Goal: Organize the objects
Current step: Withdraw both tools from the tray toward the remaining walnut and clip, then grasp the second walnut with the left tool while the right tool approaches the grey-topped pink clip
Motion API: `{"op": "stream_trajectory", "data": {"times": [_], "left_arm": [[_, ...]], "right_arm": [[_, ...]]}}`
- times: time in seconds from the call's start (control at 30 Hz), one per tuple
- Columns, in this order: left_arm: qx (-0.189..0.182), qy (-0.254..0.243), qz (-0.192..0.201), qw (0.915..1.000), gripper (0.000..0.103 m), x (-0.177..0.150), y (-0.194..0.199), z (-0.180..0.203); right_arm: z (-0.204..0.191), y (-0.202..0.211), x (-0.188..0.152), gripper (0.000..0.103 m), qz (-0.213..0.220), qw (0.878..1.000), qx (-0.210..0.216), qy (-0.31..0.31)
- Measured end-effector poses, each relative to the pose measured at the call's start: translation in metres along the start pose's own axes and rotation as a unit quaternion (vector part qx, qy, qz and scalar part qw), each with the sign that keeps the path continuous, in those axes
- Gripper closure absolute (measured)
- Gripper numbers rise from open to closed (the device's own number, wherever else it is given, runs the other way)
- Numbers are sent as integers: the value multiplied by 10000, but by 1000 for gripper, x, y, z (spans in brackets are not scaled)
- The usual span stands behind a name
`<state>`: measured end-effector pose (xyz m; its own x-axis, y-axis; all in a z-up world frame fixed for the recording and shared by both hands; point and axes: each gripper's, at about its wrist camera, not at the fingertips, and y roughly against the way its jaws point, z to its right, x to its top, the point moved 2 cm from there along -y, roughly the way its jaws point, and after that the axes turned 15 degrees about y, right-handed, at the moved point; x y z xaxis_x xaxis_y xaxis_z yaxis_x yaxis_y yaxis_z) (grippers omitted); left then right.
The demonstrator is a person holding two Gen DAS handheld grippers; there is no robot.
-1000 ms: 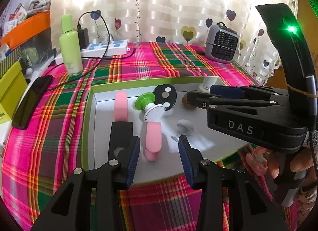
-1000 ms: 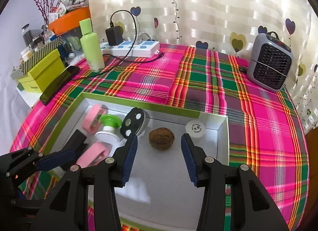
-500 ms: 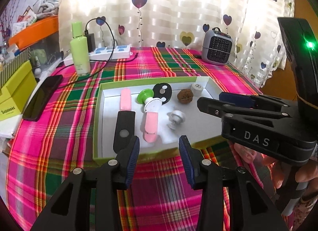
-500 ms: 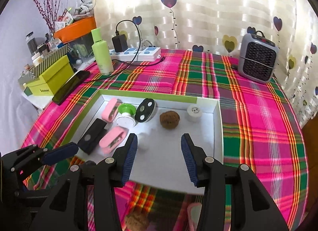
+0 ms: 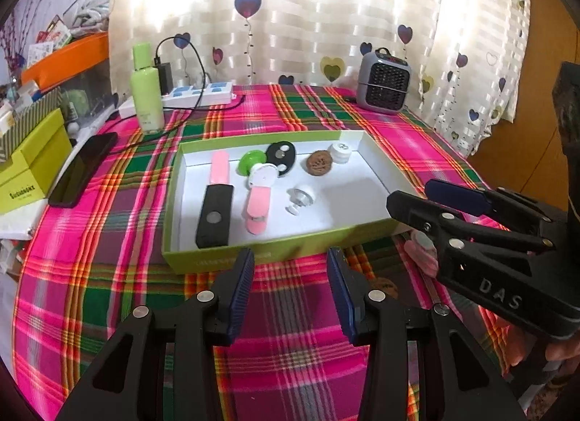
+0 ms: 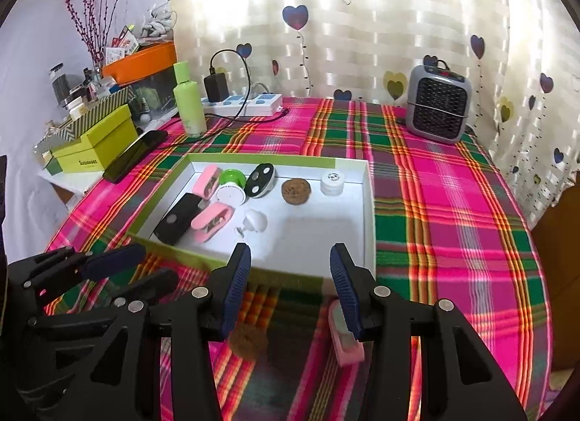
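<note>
both my left gripper [image 5: 288,285] and right gripper [image 6: 290,285] are wide open and hold nothing, so i aim my right one slowly at the brown ball [image 6: 248,343] at 6 o'clock from the box [image 6: 369,211], near the pink clip [image 6: 344,339].

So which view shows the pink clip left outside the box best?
The right wrist view. The pink clip lies on the cloth just in front of the box, partly behind the right gripper's finger, but its shape is readable. In the left wrist view only a sliver of it shows behind the right gripper.
</note>
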<state>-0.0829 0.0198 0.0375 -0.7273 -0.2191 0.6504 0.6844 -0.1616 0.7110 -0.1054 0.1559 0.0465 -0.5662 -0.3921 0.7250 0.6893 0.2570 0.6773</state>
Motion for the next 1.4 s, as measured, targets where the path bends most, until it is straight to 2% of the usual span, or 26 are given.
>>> {"op": "stream_trajectory", "data": {"times": [0.17,0.53,0.67,0.97,1.4], "left_arm": [[-23,-121,-11,9999,62,-8,4,9],[-112,-149,-97,9998,61,-19,5,15],[-386,-235,-130,9989,60,-25,6,17],[-668,-311,-415,9964,54,-36,-8,25],[-700,-453,-607,9947,54,-40,-22,38]], "right_arm": [[1,12,-11,56,20,9999,-153,-6],[3,22,-34,56,-39,9997,-208,-153],[7,26,-44,56,-30,9993,-284,-249],[28,26,-63,56,-152,9977,-436,-493],[40,17,-70,56,-250,9973,-371,-583]]}}
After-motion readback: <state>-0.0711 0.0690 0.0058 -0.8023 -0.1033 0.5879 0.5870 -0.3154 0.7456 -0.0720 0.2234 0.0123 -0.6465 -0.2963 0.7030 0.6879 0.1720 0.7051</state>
